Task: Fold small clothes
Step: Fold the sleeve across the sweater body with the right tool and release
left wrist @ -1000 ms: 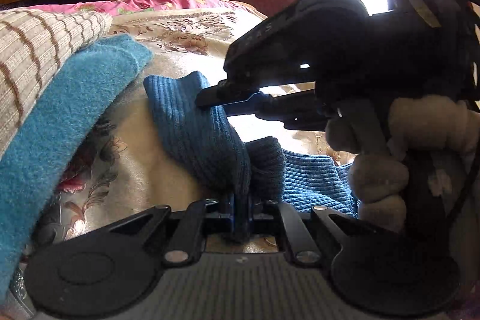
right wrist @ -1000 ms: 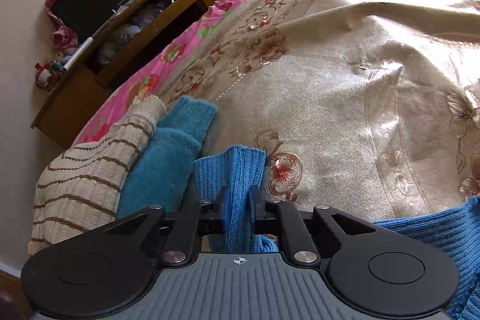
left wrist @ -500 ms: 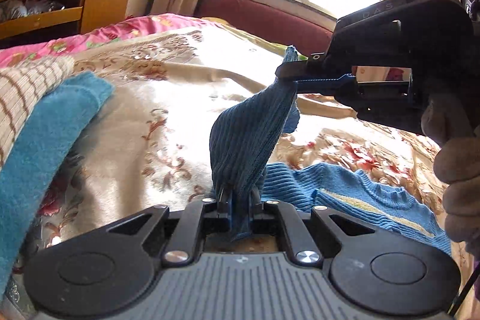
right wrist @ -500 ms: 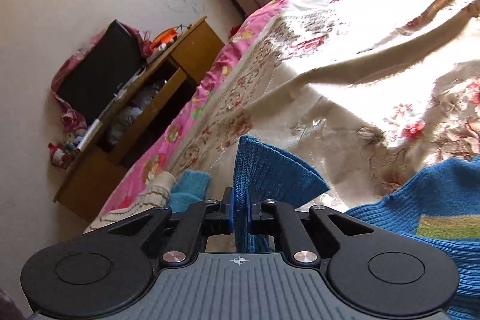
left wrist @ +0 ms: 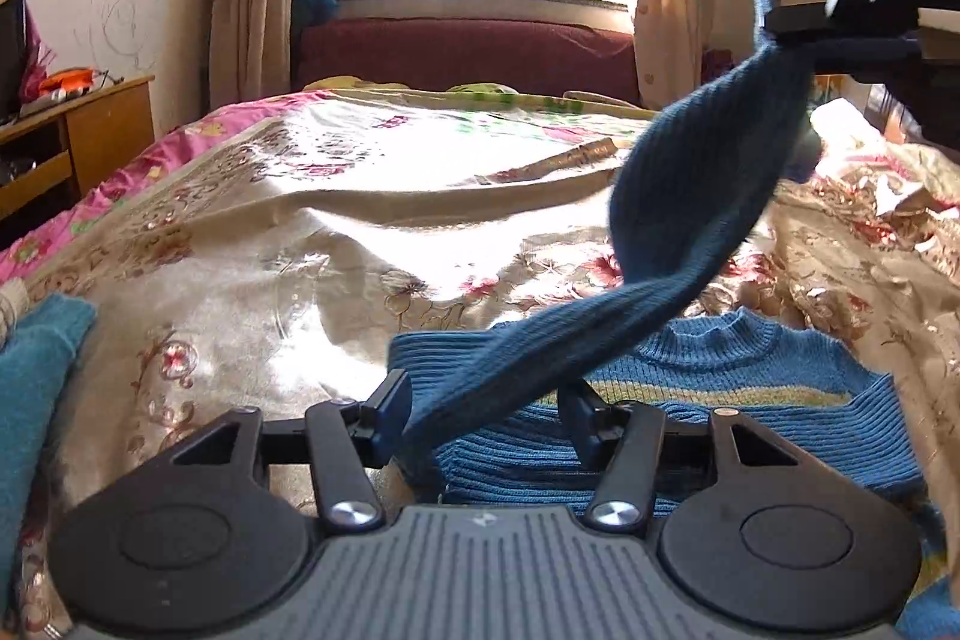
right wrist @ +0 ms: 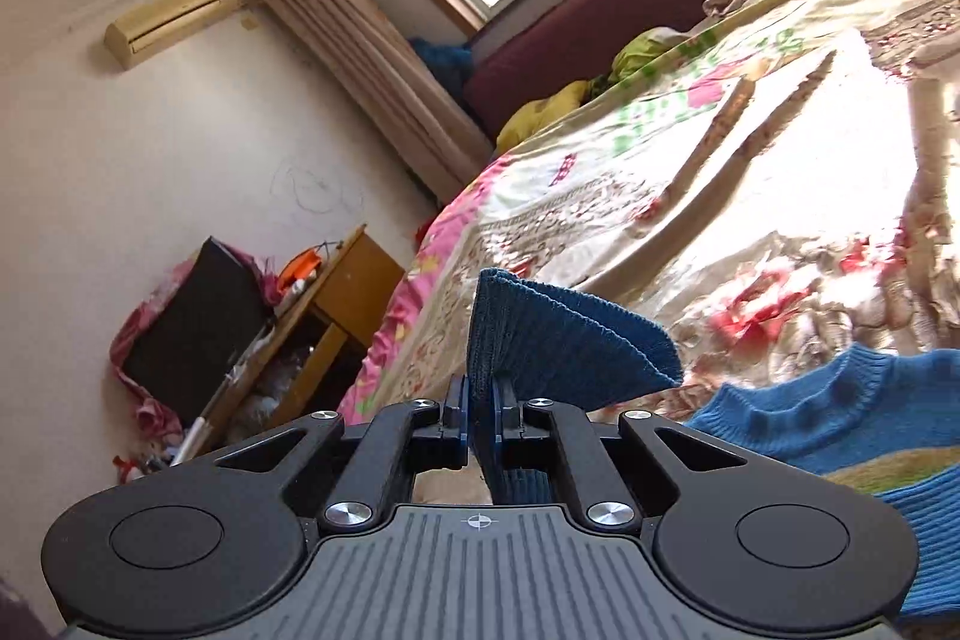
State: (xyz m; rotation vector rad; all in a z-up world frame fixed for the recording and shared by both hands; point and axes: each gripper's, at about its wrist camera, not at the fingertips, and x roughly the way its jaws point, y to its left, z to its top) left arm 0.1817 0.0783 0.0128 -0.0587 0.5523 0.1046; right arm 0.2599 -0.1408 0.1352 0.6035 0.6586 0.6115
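A small blue ribbed sweater point(left wrist: 720, 376) with a yellow-green stripe lies on the floral bedspread point(left wrist: 300, 220). Its dark blue sleeve point(left wrist: 690, 196) is stretched up and to the right. My left gripper point(left wrist: 486, 412) is open, and the sleeve's lower part passes loosely between its spread fingers. My right gripper point(right wrist: 478, 412) is shut on the sleeve cuff point(right wrist: 558, 340). It also shows at the upper right of the left wrist view point(left wrist: 774, 22), holding the cuff high above the bed. The sweater body shows in the right wrist view point(right wrist: 840, 430).
A folded teal garment point(left wrist: 30, 376) lies at the left on the bed. A wooden cabinet point(left wrist: 78, 130) stands left of the bed, with a dark screen point(right wrist: 192, 328) on it. A maroon sofa point(left wrist: 468, 52) stands below the window.
My left gripper has opened and let go of the sleeve. My right gripper has lifted the cuff higher and to the right, pulling the sleeve out straight.
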